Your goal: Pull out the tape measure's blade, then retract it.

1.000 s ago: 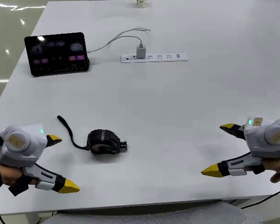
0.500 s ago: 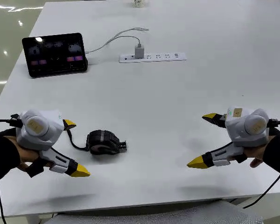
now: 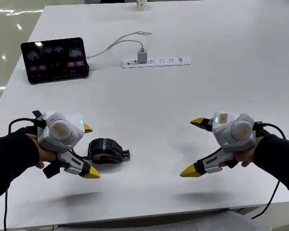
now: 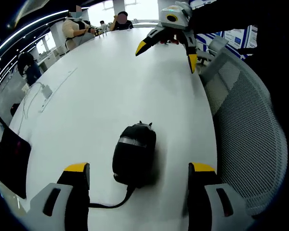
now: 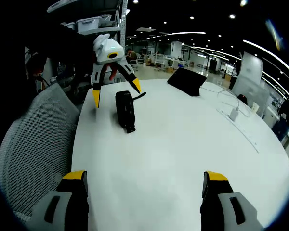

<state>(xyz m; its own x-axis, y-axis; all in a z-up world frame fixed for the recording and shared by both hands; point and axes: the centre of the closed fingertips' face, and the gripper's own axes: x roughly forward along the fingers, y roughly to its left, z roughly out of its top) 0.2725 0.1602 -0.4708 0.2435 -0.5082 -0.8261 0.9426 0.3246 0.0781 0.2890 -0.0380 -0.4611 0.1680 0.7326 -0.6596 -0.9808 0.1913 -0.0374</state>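
A white bench is seen from above, with a two-jaw gripper held in each of a person's hands over the part nearest the person. A black tape measure lies on its side close to the near edge, towards the near left corner, with its small end hook at the mouth of the case, pointed towards the right edge.

The left gripper is held at the tape measure, its yellow-tipped jaws spread wide. In the left gripper view the case is seen between the two tips and just ahead of them, apart from both. A black strap trails from the case's near end towards one jaw.

The right gripper is held well apart from the tape measure, over the near right part of the bench, with its jaws also spread wide and nothing between them. It is pointed towards the left gripper. In the right gripper view the tape measure is seen ahead on the bench top, with the left gripper over it.

Near the far left corner a dark tablet is propped up, its screen lit. Near the middle of the far side, a white power strip lies parallel to the far edge, with a charger plugged in and a white cable running from it towards the tablet. A grey mesh chair is drawn up along the near edge.
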